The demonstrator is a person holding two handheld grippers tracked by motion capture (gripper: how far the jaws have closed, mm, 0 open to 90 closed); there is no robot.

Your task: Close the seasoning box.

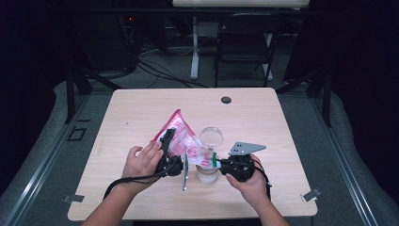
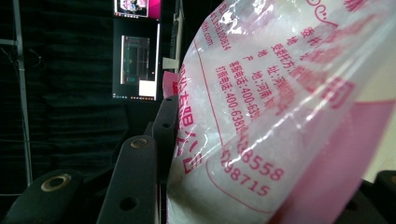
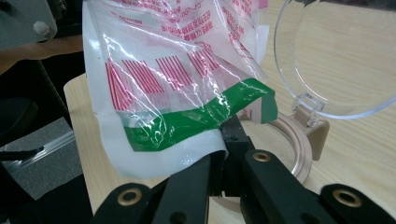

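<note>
Left tongs (image 1: pixel 168 141) clamped on pink sugar bag (image 1: pixel 180 134), right tongs (image 3: pixel 227 140) pinched together on its green corner above open-lidded jar (image 1: pixel 207 172) on bench (image 1: pixel 141 108); tilt slowly, keep mouth over rim, avoid spilling.

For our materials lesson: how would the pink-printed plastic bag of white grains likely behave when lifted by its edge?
The bag would probably flop: its thin film creases where the right gripper pinches the green strip. It looks glossy, so it may slip. The grains likely shift and sag; the left gripper holds its body.
</note>
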